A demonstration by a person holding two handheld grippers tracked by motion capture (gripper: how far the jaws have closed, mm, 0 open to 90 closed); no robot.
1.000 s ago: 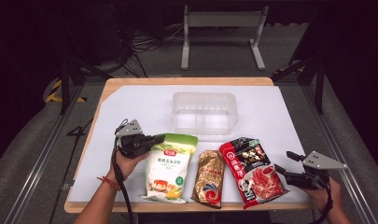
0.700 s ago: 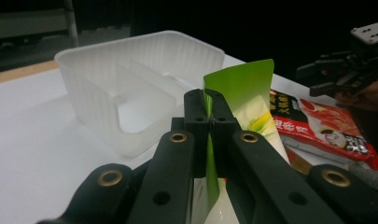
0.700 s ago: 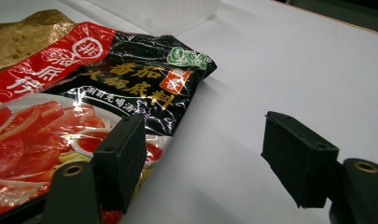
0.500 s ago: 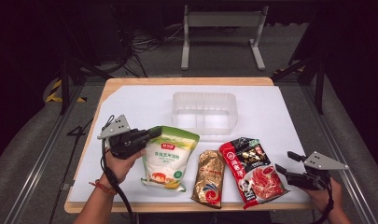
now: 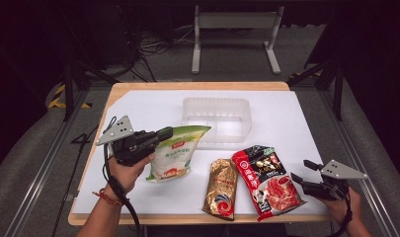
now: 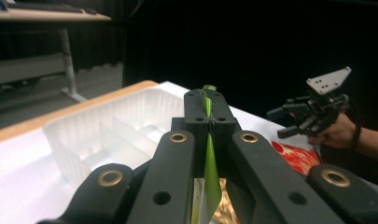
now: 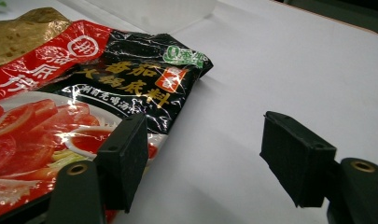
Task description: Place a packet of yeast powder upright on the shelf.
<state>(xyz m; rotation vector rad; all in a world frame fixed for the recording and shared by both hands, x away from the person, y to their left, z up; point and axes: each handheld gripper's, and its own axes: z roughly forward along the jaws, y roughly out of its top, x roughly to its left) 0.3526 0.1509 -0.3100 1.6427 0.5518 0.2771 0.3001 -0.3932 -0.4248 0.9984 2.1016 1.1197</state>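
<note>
Tray (image 5: pixel 217 118) lies at one o'clock from the left gripper (image 5: pixel 164 133), which is clamped on the green-and-white pouch (image 5: pixel 174 155), long axis pointing there; right gripper (image 5: pixel 300 173) gapes empty.

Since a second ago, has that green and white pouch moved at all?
Yes. The green and white pouch, clamped in the left hand-held gripper, has been lifted off the table and carried toward the clear plastic tray; its top corner now nearly reaches the tray's near edge.
</note>
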